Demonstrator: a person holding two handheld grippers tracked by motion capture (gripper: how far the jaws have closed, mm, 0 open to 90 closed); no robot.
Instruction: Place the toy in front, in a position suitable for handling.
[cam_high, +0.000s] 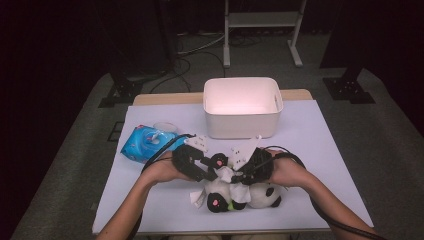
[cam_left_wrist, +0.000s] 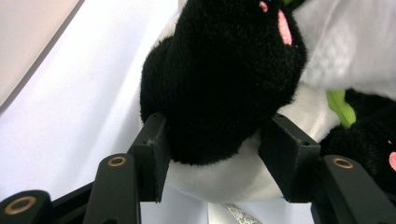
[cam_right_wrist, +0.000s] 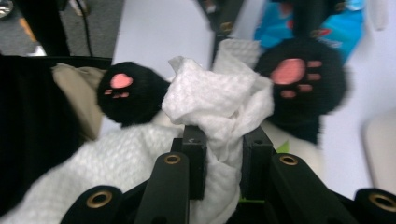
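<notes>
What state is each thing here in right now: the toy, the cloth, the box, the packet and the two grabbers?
Panda toy: lying on the table, one black leg clamped.
White wipe: crumpled, pinched, draped over the toy.
White bin: upright, open-topped, looks empty.
Blue wipes pack: lying flat at the left; lid state unclear.
Left gripper: shut on the panda's leg.
Right gripper: shut on the wipe.

Recording lab or studio, dark curtained walls, black stand feet (cam_high: 348, 89) and loose cables (cam_high: 192, 50) on grey carpet (cam_high: 60, 170), a white metal frame (cam_high: 262, 22) behind, one small surface (cam_high: 320, 145) under a pale sheet, lit from above
</notes>
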